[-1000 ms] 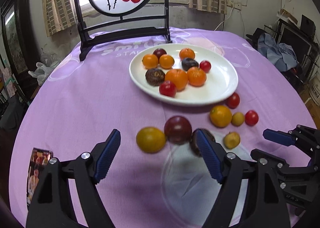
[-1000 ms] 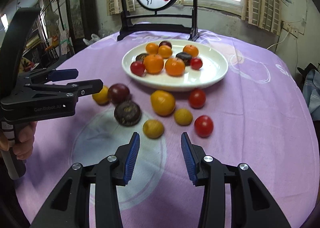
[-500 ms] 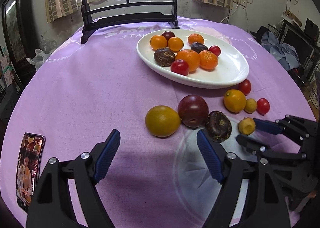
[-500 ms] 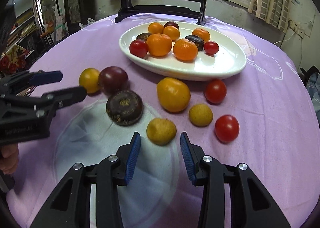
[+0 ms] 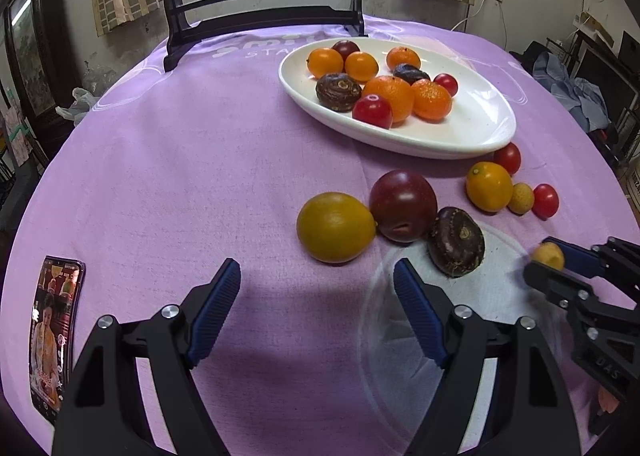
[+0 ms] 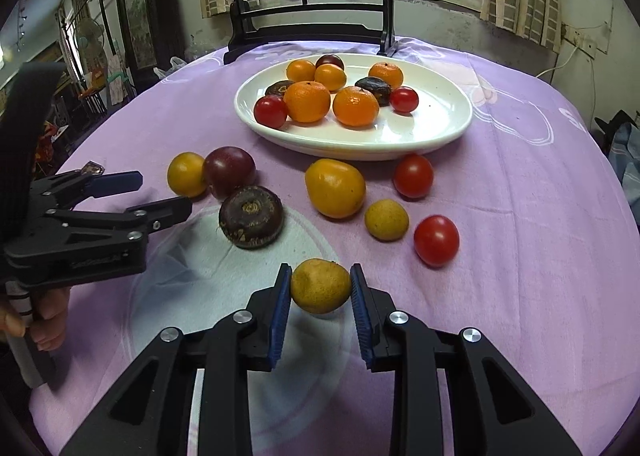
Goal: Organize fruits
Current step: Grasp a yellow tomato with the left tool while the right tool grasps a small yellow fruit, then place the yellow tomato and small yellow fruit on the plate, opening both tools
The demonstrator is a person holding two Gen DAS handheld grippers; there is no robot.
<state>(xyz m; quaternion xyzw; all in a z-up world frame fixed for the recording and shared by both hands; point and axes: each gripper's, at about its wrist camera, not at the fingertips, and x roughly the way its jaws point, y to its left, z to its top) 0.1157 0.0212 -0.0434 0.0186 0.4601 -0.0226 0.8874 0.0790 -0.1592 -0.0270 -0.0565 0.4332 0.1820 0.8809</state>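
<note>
My right gripper clamps a small yellow fruit between its pads, near the tabletop's front edge. My left gripper hangs wide open, holding nothing, just short of the big yellow fruit. The white plate sits toward the far edge.

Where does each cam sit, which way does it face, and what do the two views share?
Left wrist: on the left gripper, looking forward across the purple table at the white plate; its open fingers show, the right gripper enters at right.
Right wrist: on the right gripper, facing the same plate; its fingers close on a small yellow fruit, the left gripper and hand at left.
Shared: plate, loose fruits, each other's gripper.
</note>
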